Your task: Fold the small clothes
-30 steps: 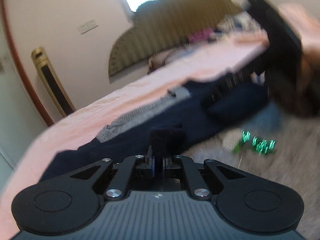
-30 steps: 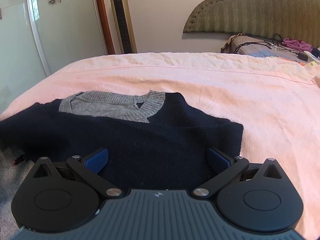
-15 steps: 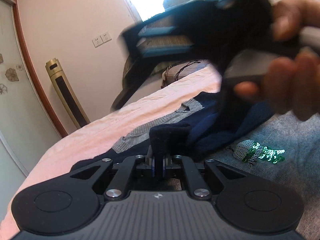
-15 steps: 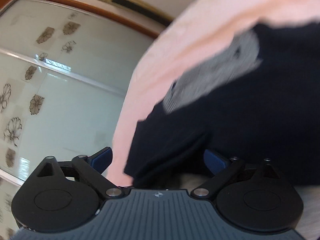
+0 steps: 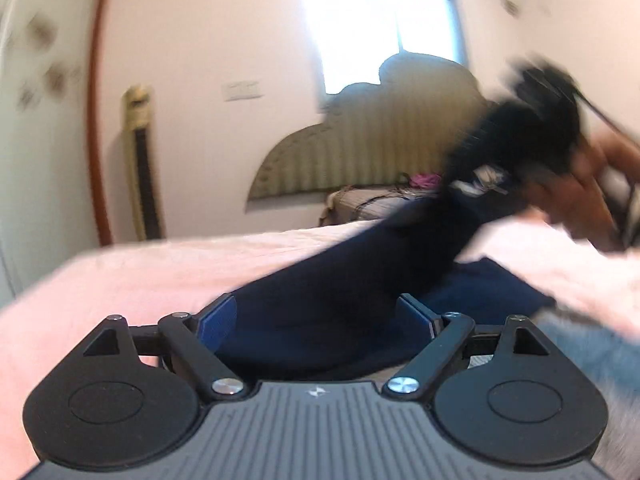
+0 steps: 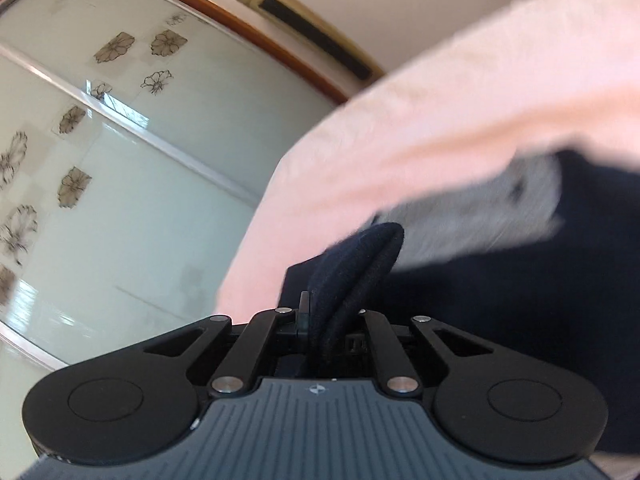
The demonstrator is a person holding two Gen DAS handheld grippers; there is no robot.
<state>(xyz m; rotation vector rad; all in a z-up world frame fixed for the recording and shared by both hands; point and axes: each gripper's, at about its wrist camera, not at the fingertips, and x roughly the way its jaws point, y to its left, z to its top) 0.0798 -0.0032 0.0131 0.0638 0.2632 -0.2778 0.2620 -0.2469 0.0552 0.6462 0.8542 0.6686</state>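
Observation:
A navy sweater with a grey collar lies on the pink bedsheet. My left gripper is low at the sweater's near edge, jaws opening. Navy cloth lies between the blue pads, which do not press on it. The right gripper is closing its jaws tight on a doubled fold of the navy sweater and holds it raised. In the left wrist view the sweater stretches up and right to that blurred right gripper and the hand that holds it.
A green padded headboard and a pile of small items stand at the bed's far end. A gold tower unit stands by the wall. A frosted glass door with flower prints is at the left. Grey fabric lies at the right.
My left gripper has let go of the navy cloth and opened wide. The right gripper has shut on a fold of the sweater and lifted it up.

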